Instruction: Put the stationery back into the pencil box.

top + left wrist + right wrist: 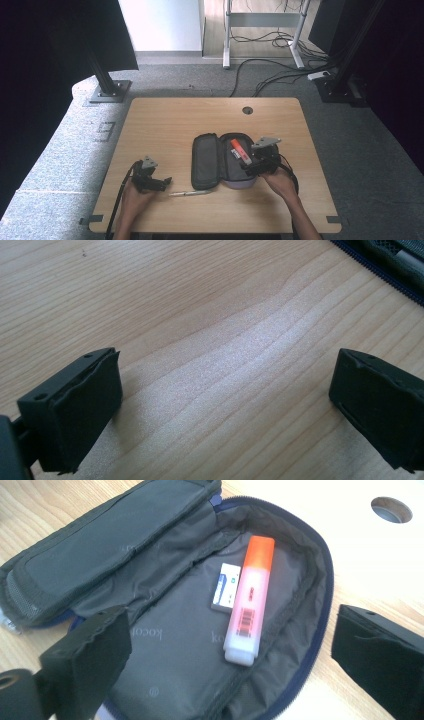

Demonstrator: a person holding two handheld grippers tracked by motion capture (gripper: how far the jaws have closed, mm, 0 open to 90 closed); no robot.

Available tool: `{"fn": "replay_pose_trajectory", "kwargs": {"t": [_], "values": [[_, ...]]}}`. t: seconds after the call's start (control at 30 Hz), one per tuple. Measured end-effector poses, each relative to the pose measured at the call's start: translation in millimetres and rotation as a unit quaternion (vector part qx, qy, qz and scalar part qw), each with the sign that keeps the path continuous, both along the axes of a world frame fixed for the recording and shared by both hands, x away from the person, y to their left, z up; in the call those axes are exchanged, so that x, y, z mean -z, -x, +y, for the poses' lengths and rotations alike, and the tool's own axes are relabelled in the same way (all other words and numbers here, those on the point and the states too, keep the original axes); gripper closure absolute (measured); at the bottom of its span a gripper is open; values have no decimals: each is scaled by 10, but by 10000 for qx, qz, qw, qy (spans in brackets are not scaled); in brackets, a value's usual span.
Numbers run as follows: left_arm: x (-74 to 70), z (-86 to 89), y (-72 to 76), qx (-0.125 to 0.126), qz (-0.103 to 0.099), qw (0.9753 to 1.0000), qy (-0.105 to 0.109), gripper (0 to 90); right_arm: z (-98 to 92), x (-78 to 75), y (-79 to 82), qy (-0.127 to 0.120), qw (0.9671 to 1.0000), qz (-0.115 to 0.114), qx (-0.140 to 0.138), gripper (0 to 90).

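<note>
Orange highlighter (248,600) lies in open black fabric pencil case (165,645) between wide-open, empty right tongs (235,665); left tongs (220,410) open, empty.

A dark pencil case (165,645) lies unzipped and spread open on the tabletop (165,120). Inside its right half, an orange highlighter (249,600) lies flat, and a small white eraser (226,587) lies just beside it. A silver pen (190,193) lies near the case's front edge.

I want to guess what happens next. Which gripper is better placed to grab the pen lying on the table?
Probably the left gripper: its open jaws sit right beside the pen, while the right gripper hovers over the pencil case.
</note>
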State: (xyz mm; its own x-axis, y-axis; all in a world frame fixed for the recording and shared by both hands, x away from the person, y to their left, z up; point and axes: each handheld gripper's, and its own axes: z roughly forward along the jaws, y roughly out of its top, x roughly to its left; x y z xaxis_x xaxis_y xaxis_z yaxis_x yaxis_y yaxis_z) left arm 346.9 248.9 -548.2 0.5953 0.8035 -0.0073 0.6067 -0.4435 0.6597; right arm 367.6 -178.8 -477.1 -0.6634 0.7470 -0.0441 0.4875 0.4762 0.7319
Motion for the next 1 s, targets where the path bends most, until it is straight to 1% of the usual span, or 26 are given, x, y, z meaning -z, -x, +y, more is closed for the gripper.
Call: {"fn": "replay_pose_trajectory", "kwargs": {"t": [0.2, 0.3, 0.47, 0.5, 0.53, 0.57, 0.6, 0.63, 0.7, 0.77, 1.0], "values": [[-1, 2, 1, -8, 0, 10000, 4, 9, -109, 26, 95, 11, 10000, -31, 59, 0], [-1, 2, 1, -8, 0, 10000, 7, 10, -187, 63, 159, -68, 9999, -29, 113, 0], [-1, 2, 2, -8, -1, 10000, 5, 10, -265, 103, 225, -116, 9997, -49, 191, 0], [-1, 2, 2, -7, -2, 10000, 5, 10, -307, 129, 251, -142, 9996, -63, 235, 0], [-1, 2, 2, -8, -1, 10000, 4, 10, -307, 129, 251, -142, 9996, -63, 235, 0], [-1, 2, 2, -8, -1, 10000, 5, 11, -327, 142, 266, -130, 9996, -31, 261, 0], [-1, 2, 3, -6, 0, 10000, 8, 11, -371, 167, 294, -90, 9995, -45, 309, 0], [-1, 2, 3, -6, 0, 10000, 8, 11, -371, 167, 294, -90, 9995, -45, 309, 0], [-1, 2, 4, -15, 1, 10000, 10, 10, -448, 195, 334, -166, 9990, -63, 410, 0], [-1, 2, 5, -19, 1, 10000, 10, 10, -496, 219, 357, -183, 9985, -72, 508, 7], [-1, 2, 10, -22, 2, 10000, 13, 9, -621, 312, 412, -215, 9975, -84, 669, 15]]}}
